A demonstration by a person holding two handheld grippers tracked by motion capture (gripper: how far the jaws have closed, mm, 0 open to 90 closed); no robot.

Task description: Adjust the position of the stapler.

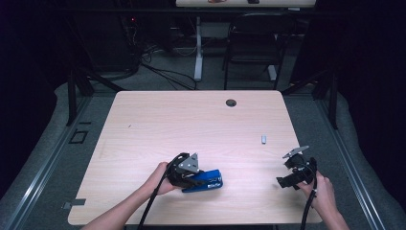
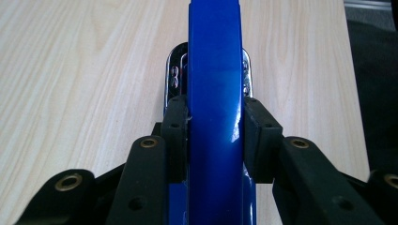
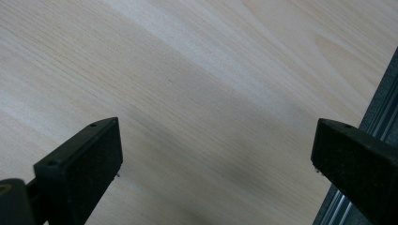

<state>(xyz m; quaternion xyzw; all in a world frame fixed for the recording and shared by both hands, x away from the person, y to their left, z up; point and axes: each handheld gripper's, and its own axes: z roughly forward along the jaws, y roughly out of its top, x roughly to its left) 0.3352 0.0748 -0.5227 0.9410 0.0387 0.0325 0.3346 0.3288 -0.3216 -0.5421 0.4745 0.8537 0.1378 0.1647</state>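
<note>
Near the worktop's [image 1: 143,120] front edge, the left gripper [image 1: 191,175] is clamping its jaws across the blue stapler [image 2: 215,93], mid-body. It is looking rigid, glossy and likely slippery, moderately heavy. The right gripper [image 1: 287,181] is hovering with jaws spread, holding nothing.

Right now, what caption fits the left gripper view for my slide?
Left gripper shut on a blue stapler, seen lengthwise above the pale wooden table.

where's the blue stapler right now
In the high view the blue stapler sits near the table's front edge, left of centre, clamped in the left gripper; the small grey piece lies off to its right.
</note>
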